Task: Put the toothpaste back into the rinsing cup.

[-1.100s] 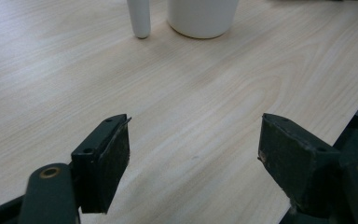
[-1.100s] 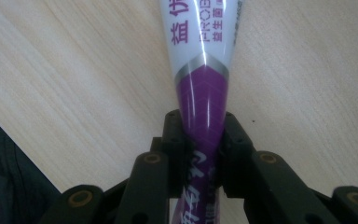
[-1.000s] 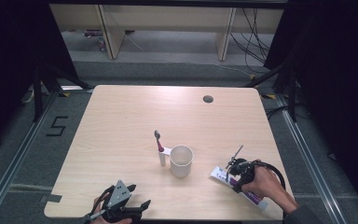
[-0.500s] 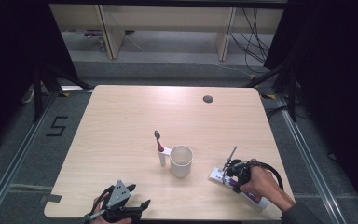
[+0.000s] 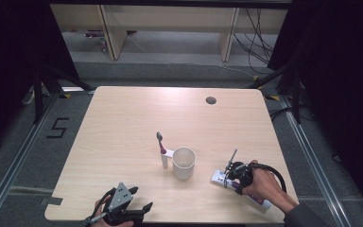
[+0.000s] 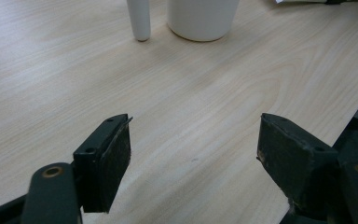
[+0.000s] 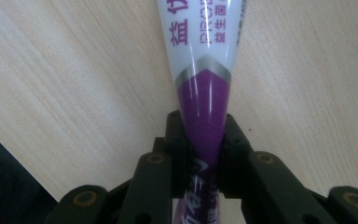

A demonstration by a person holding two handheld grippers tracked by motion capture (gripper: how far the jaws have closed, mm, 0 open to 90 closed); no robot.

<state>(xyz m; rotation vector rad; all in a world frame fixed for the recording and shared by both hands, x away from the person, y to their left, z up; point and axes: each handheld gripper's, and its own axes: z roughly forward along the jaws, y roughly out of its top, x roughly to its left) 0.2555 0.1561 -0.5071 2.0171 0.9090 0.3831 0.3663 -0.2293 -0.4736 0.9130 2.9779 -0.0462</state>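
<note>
The right gripper (image 7: 204, 154) is clamped on the purple end of the toothpaste tube (image 7: 204, 70), lying near the table's (image 5: 123, 123) near right corner, right of the white cup (image 5: 184, 163). The left gripper (image 6: 193, 154) rests at the near edge, jaws apart.

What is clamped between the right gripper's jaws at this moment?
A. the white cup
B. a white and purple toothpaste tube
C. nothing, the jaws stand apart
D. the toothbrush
B: in the right gripper view the right gripper has both jaws pressed on the purple part of the toothpaste tube, which lies on the table.
</note>
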